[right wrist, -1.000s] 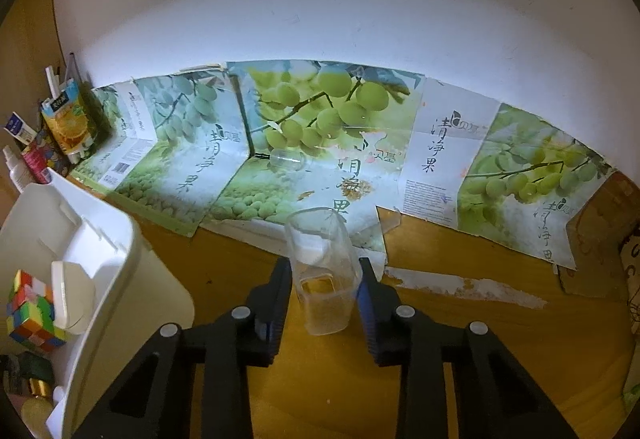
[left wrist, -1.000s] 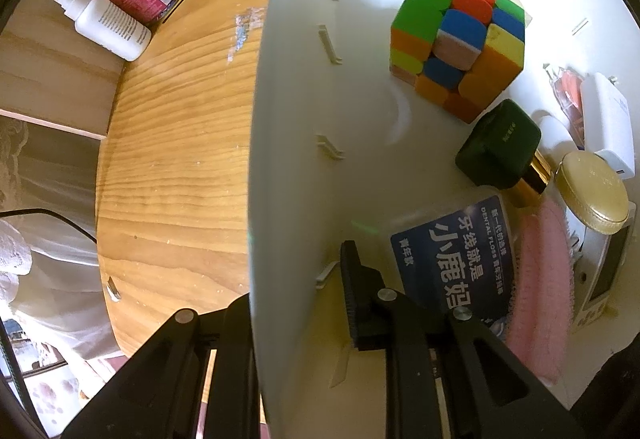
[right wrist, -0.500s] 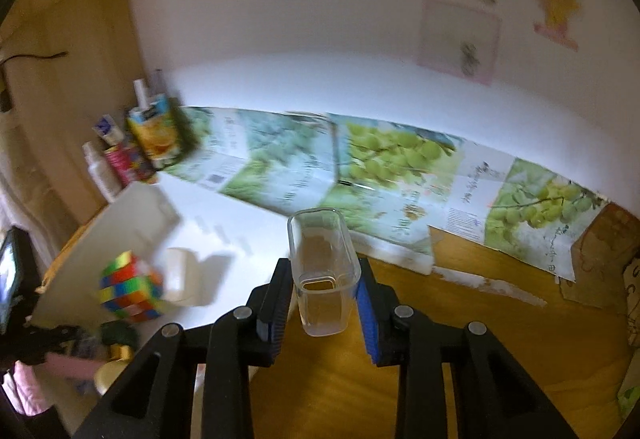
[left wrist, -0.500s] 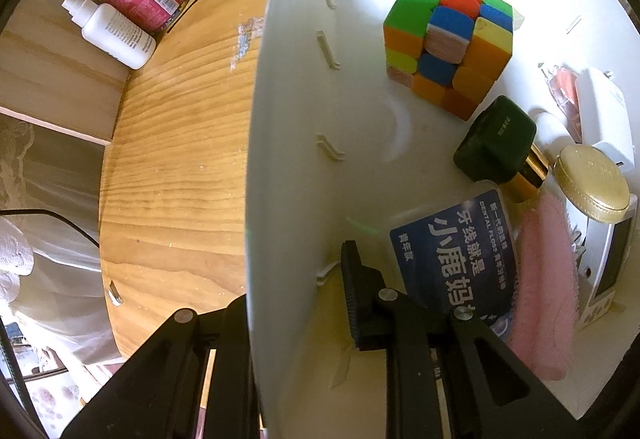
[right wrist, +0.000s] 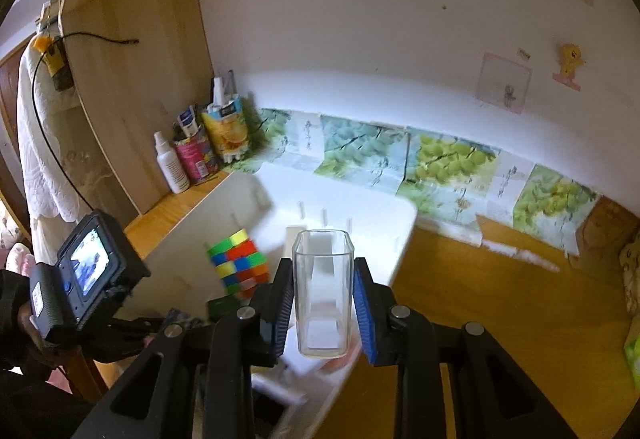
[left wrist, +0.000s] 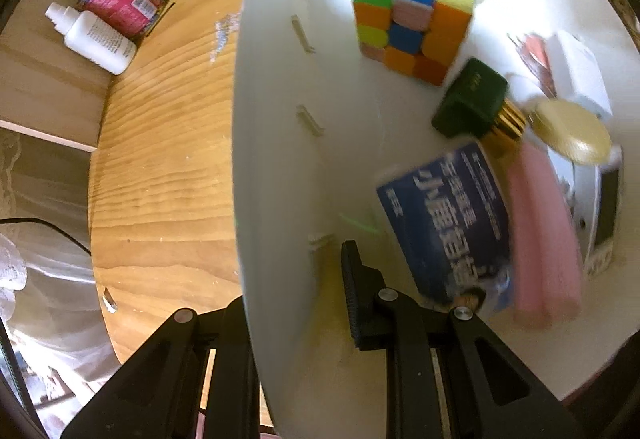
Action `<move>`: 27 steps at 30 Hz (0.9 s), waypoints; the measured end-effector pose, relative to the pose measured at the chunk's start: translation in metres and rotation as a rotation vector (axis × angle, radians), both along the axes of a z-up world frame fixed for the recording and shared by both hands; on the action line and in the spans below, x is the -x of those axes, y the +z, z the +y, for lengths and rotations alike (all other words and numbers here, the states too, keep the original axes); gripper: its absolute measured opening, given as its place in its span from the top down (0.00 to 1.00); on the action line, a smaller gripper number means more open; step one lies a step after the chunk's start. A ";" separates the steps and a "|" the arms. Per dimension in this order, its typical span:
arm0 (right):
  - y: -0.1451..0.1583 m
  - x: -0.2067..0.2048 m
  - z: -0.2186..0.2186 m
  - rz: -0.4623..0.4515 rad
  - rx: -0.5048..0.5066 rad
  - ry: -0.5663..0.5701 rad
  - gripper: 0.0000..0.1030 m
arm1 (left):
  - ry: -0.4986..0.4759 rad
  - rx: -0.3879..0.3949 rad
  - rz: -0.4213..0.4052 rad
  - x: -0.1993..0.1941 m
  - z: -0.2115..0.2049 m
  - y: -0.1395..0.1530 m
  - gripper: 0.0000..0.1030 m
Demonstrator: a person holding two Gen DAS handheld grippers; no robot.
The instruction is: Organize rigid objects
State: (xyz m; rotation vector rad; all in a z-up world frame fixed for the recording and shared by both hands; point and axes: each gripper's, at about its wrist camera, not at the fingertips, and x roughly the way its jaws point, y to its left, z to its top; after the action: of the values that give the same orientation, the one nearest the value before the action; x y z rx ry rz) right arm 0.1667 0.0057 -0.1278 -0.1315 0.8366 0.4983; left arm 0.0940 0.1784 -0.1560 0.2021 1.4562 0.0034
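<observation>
My right gripper (right wrist: 323, 267) holds a clear, square-sided plastic cup (right wrist: 322, 295) upright between its blue pads, jaws closing tight on it. The cup hangs above the near end of the white storage bin (right wrist: 224, 223). My left gripper (left wrist: 292, 279) points down and is shut on the bin's side wall (left wrist: 276, 119), one finger inside and one outside. Inside the bin lie a colourful puzzle cube (left wrist: 416, 19), a dark green capped bottle (left wrist: 468, 99), a blue floss pack (left wrist: 444, 223), a pink item (left wrist: 540, 231), a gold lid (left wrist: 568, 131) and a white charger (left wrist: 576, 75).
The bin sits on a wooden desk (left wrist: 160, 167). At the desk's back left corner stand a white bottle (right wrist: 170, 163), a pink can (right wrist: 196, 155) and a juice carton (right wrist: 226, 131). Grape-printed paper (right wrist: 440, 167) lines the wall's foot. A wooden side panel (right wrist: 132, 99) rises at the left.
The right gripper has lifted the cup and carried it left, from over the bare desk to above the bin. The left gripper has shifted slightly with the bin wall.
</observation>
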 end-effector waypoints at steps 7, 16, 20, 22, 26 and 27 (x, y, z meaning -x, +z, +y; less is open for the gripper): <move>-0.011 0.040 0.016 0.077 -0.008 -0.081 0.71 | -0.024 0.060 -0.037 0.021 0.011 0.018 0.79; -0.008 0.078 0.010 0.152 -0.055 -0.143 0.36 | -0.022 0.073 -0.115 0.049 0.005 0.064 0.72; -0.007 0.093 -0.008 0.195 -0.074 -0.188 0.28 | 0.006 0.097 -0.172 0.055 -0.012 0.087 0.42; -0.005 0.100 -0.022 0.208 -0.059 -0.217 0.27 | 0.014 0.115 -0.198 0.057 -0.024 0.099 0.40; 0.004 0.108 -0.052 0.231 -0.021 -0.265 0.21 | 0.081 0.141 -0.251 0.069 -0.058 0.127 0.40; 0.007 0.111 -0.062 0.232 -0.013 -0.274 0.21 | 0.099 0.153 -0.263 0.071 -0.065 0.132 0.40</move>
State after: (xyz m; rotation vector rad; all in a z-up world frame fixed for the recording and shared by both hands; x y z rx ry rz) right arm 0.0553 -0.0561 -0.1203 0.0548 1.0600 0.2637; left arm 0.0234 0.1137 -0.0238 0.0037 1.1966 -0.0012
